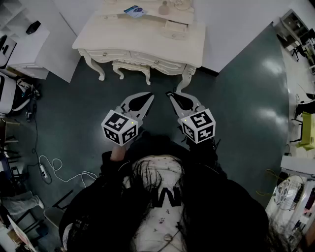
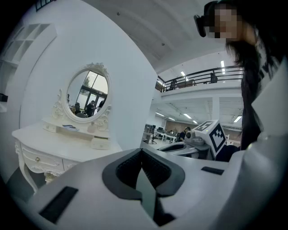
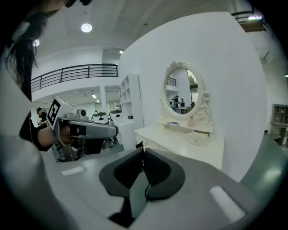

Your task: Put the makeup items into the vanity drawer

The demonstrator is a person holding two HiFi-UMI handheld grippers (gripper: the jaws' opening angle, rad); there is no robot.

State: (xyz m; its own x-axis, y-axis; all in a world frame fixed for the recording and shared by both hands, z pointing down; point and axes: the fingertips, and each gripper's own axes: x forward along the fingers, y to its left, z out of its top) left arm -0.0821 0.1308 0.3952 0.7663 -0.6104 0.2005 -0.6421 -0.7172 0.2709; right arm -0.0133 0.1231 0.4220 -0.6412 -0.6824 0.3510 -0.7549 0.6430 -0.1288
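Cream vanity counter (image 1: 147, 42) well ahead; left gripper (image 1: 149, 96), right gripper (image 1: 170, 94) clenched, empty. Small bottle (image 1: 164, 8) likely light, slick: take round its body.

I see the cream vanity (image 1: 133, 39) standing on the dark floor (image 1: 236, 113); on its back shelf lie a blue booklet (image 1: 134, 11) and a small bottle (image 1: 164, 8).

The head view is dim and murky, with pale glare patches on the dark floor (image 1: 269, 68) at the right. Both gripper views are brighter, lit by ceiling lamps (image 3: 86, 28). They bulge toward black rounded corners, and the left tool (image 2: 142, 152) and right tool (image 3: 143, 147) look soft up close.
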